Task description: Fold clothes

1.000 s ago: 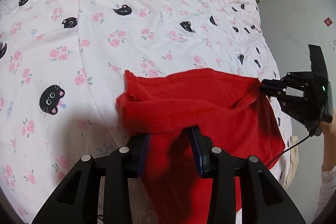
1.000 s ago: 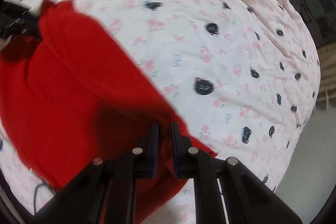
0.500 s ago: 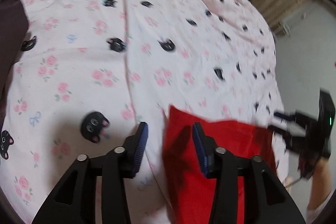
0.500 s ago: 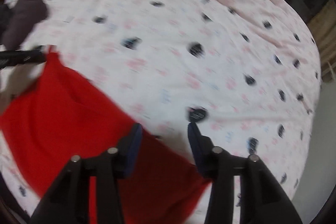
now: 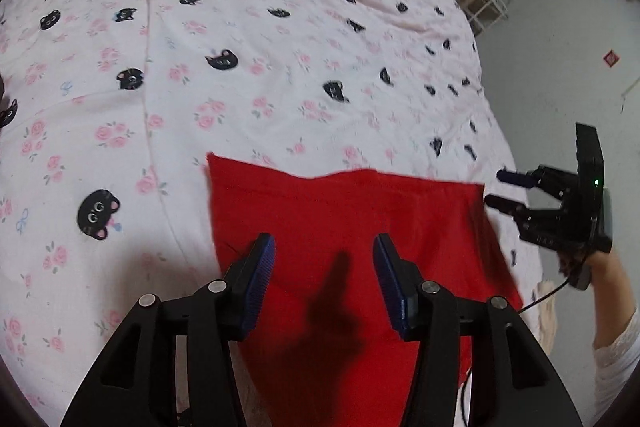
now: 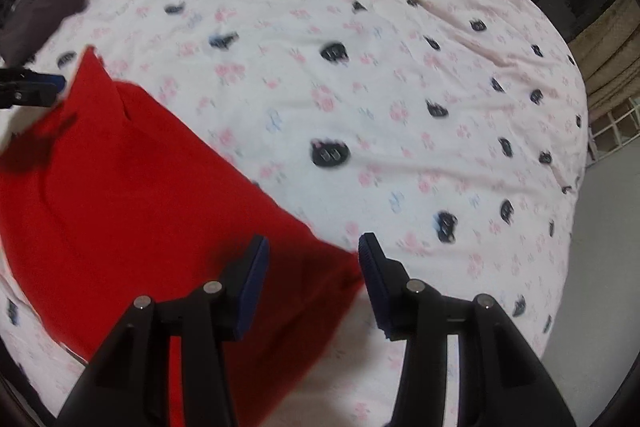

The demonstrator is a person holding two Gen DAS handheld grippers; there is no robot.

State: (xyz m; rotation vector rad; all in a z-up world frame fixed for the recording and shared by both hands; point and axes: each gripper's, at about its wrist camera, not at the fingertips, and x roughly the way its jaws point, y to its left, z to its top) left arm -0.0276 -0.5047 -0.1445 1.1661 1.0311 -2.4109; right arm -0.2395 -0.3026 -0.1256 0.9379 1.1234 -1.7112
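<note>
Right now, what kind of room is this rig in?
Likely a bedroom: a wide bed under a pink cotton sheet printed with black cats and roses, a flat red knit garment laid on it, brown curtains beside a dark window.

— What did we see past our left gripper (image 5: 323, 281)?
— Its jaws stood apart above the red garment (image 5: 352, 223), flat on the cat-print bedsheet (image 5: 248, 39).
— And our right gripper (image 5: 498, 189)?
— Spread too, just beside the garment's far corner.
</note>
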